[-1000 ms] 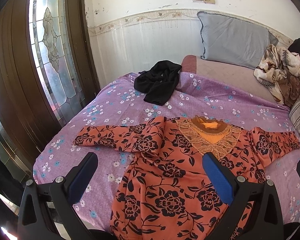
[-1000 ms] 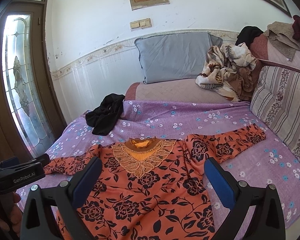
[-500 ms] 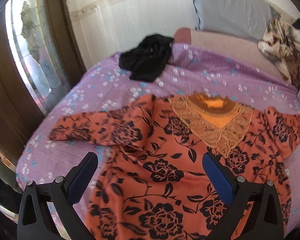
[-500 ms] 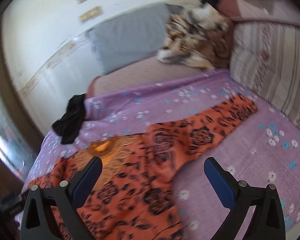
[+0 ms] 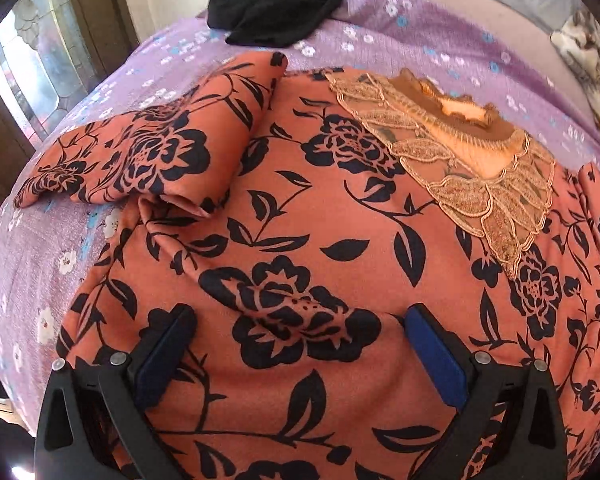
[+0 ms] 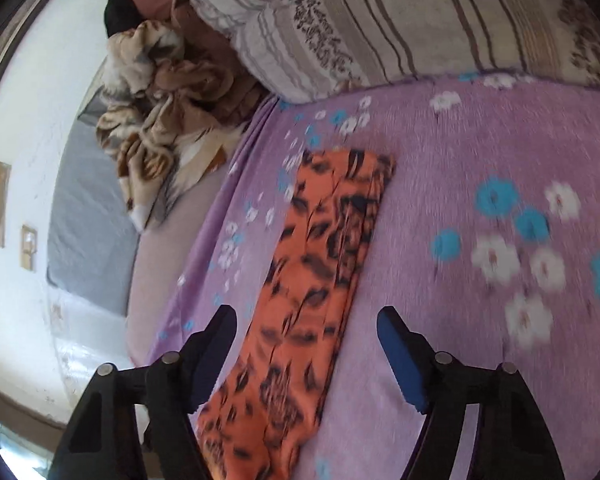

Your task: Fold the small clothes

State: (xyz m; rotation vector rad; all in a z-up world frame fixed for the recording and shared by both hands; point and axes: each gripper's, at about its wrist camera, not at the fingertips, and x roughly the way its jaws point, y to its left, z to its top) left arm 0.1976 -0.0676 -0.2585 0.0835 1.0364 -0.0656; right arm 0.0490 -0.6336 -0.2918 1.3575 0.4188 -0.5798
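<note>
An orange, black-flowered fabric blouse (image 5: pixel 300 240) is spread on the purple floral bedsheet (image 6: pixel 480 152). The left gripper (image 5: pixel 298 334) is held open over its body. The right gripper (image 6: pixel 306 332) is closing astride 1 sleeve (image 6: pixel 324 264), pads not yet pressing.

A bed (image 5: pixel 452 40) under a purple flowered sheet carries an orange floral blouse (image 5: pixel 324 240) spread flat, a crumpled black garment (image 5: pixel 276 4) and a striped pillow (image 6: pixel 400 20).

The top (image 5: pixel 300 216) is orange with big black flowers and leaves, and it has gold lace at the neck. The bed sheet (image 6: pixel 500 152) is purple with little white and blue flowers. Above the top lies a black cloth (image 5: pixel 276 4). The pillow (image 6: pixel 380 16) is cream with brown stripes. The blanket (image 6: pixel 160 120) is brown and cream.
</note>
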